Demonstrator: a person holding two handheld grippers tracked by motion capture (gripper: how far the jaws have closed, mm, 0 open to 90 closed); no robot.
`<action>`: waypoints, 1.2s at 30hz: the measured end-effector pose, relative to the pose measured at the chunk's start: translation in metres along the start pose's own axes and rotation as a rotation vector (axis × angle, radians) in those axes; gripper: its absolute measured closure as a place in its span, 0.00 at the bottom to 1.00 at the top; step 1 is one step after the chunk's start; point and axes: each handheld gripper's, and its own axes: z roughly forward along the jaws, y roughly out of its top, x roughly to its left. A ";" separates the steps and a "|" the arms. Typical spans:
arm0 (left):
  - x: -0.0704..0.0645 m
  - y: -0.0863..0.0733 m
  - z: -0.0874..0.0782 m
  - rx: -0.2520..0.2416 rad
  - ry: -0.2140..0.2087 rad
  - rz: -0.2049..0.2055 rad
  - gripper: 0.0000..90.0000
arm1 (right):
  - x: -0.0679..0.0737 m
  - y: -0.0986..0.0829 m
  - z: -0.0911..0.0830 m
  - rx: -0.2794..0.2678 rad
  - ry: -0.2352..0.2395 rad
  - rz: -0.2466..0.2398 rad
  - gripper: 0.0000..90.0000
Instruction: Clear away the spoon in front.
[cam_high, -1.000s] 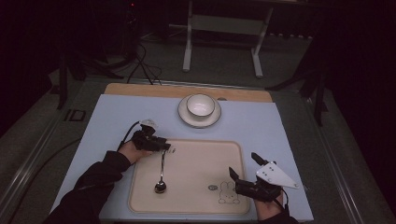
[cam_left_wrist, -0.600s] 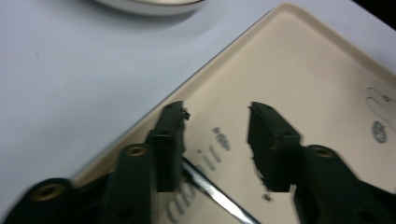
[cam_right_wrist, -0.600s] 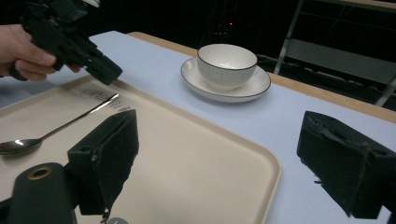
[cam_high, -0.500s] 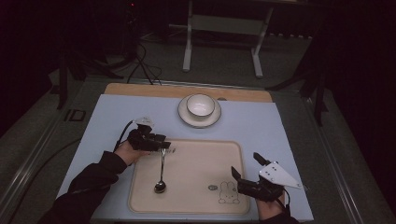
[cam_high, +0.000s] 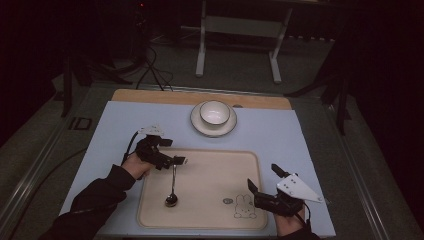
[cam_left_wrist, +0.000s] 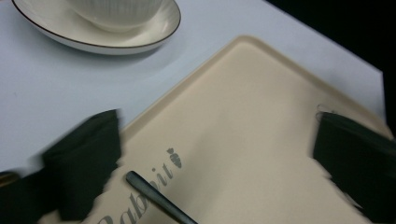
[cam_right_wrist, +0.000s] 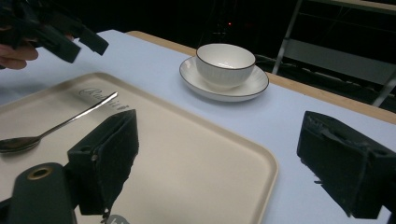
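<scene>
The room is dim, lit mainly over the pale blue rectangular tabletop (cam_high: 310, 135), and everything past it falls into near black. Along the far edge of that tabletop runs a light brown wooden strip (cam_high: 150, 96). Beyond the strip lies a grey carpeted floor (cam_high: 240, 80), on which stands a pale grey metal frame with two upright legs and a crossbar (cam_high: 240, 25). To the left of that frame, black cables (cam_high: 150, 65) trail across the floor. A small red light (cam_high: 141, 5) glows in the darkness above them. Dark slanted stand legs (cam_high: 340, 95) rise off the tabletop's far right corner, and others (cam_high: 67, 80) off its far left corner.
</scene>
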 end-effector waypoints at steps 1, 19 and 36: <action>-0.002 0.000 0.000 -0.002 0.004 0.010 0.00 | 0.000 0.000 0.000 -0.001 0.000 0.000 0.14; -0.029 -0.007 -0.029 -0.081 0.064 0.043 0.01 | 0.002 0.002 0.000 0.001 0.000 -0.001 0.14; -0.055 -0.022 -0.046 -0.112 0.067 0.075 0.01 | 0.003 0.002 0.000 -0.002 0.001 -0.009 0.14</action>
